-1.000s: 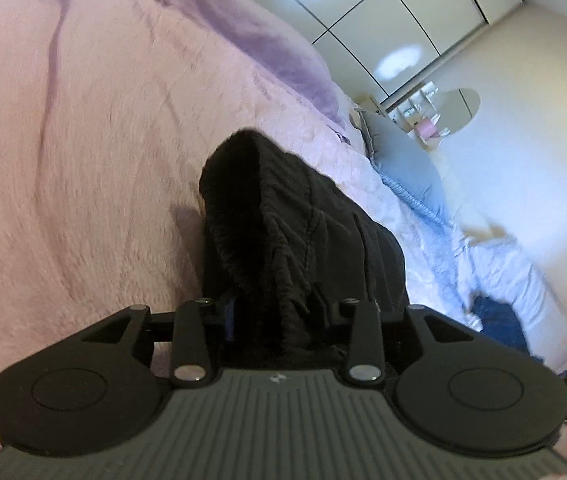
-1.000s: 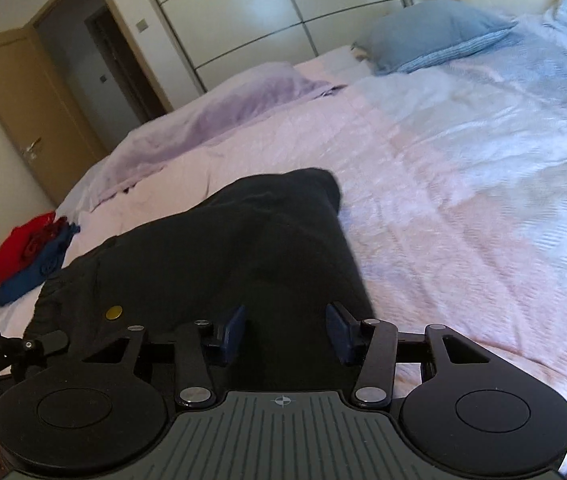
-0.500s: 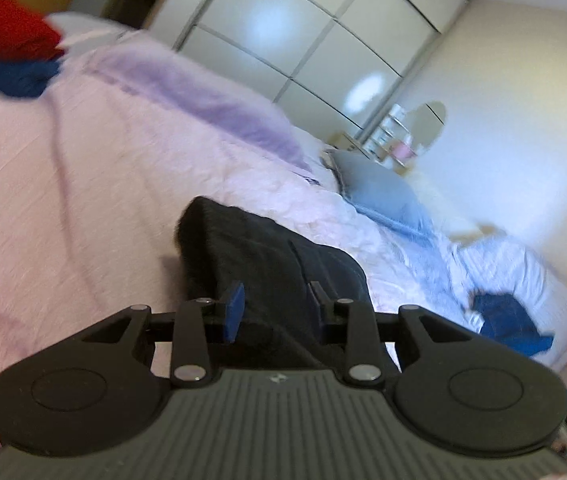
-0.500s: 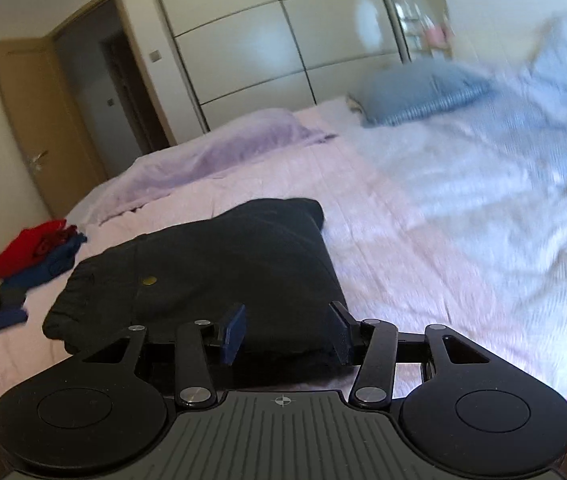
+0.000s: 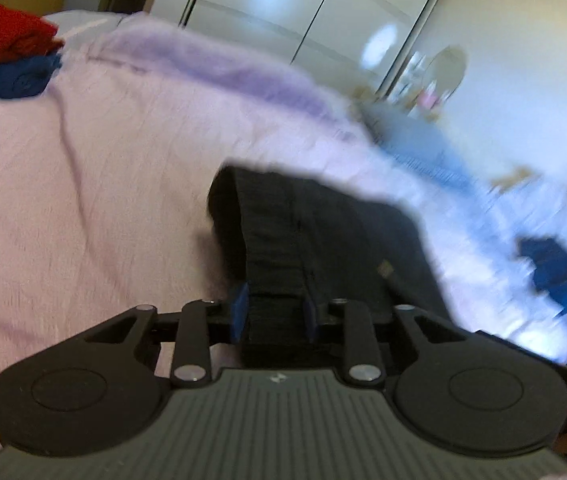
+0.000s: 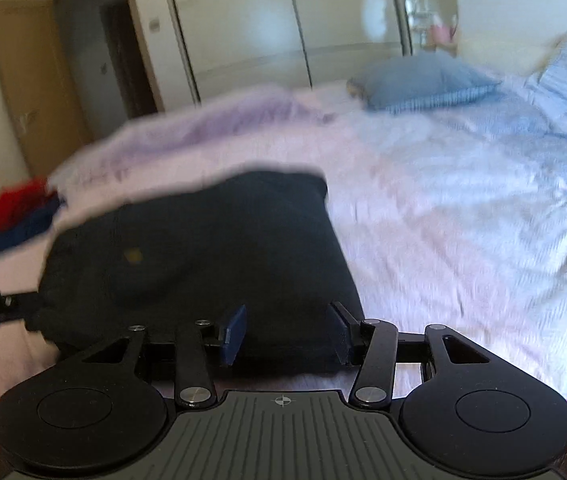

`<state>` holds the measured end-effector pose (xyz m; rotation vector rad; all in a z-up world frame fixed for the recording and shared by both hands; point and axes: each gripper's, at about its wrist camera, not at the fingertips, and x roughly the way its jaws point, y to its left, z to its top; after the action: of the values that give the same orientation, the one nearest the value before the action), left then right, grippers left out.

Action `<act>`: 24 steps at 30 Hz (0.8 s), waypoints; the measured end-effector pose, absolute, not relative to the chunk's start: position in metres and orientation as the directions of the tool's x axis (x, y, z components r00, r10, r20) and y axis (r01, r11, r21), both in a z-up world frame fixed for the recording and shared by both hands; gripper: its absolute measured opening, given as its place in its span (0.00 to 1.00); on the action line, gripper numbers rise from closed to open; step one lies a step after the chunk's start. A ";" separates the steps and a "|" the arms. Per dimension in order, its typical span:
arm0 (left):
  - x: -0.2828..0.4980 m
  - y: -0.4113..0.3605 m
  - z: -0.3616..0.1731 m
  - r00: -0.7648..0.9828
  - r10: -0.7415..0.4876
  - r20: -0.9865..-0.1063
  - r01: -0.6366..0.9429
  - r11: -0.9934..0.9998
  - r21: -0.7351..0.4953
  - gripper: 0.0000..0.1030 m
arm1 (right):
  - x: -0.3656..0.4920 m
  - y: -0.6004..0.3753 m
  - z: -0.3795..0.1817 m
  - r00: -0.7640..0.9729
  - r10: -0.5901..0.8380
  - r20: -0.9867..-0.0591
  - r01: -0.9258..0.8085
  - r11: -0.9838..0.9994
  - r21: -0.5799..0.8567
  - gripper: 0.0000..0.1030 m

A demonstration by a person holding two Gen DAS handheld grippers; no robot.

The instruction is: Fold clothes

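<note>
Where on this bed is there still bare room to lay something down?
Bare pink sheet lies between the black garment and the blue pillow. More lies between that garment and the red and blue stack. The far corner by dark blue clothes looks crowded.

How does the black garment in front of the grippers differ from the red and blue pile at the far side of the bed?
The black garment is one dark piece, folded into a broad slab directly ahead of both grippers; the red and blue pile is two smaller coloured pieces, red stacked on blue, out of reach near the door. The left gripper straddles the black garment's edge with jaws apart; nothing touches the pile. Both are folded and lie on the pink bedspread.
</note>
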<state>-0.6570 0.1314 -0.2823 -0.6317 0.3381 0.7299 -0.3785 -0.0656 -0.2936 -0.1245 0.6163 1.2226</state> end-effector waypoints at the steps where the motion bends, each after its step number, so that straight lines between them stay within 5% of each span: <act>1: -0.656 0.137 -0.275 0.720 0.511 -0.469 -0.690 0.593 -0.414 0.22 | -0.379 -0.064 -0.288 0.194 0.859 -0.474 -0.911 0.336 0.237 0.47; 4: -0.632 0.170 -0.263 0.729 0.484 -0.484 -0.674 0.630 -0.386 0.22 | -0.382 -0.033 -0.285 0.134 0.879 -0.457 -0.945 0.253 0.208 0.47; 12: -0.540 0.255 -0.235 0.649 0.296 -0.701 -0.657 0.683 -0.319 0.21 | -0.376 0.043 -0.268 0.042 0.744 -0.666 -0.963 0.208 0.172 0.47; 16: -0.511 0.274 -0.207 0.560 0.207 -0.802 -0.654 0.705 -0.275 0.21 | -0.345 0.051 -0.244 0.039 0.590 -0.807 -0.916 0.344 0.207 0.47; 24: -0.463 0.306 -0.193 0.500 -0.014 -0.866 -0.482 0.826 -0.291 0.21 | -0.335 0.045 -0.209 0.078 0.442 -0.893 -0.745 0.622 0.243 0.47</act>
<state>-0.4631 0.3056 -0.1926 -0.5492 1.0190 0.3014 -0.3351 0.0446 -0.2089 -0.3092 1.1927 0.9096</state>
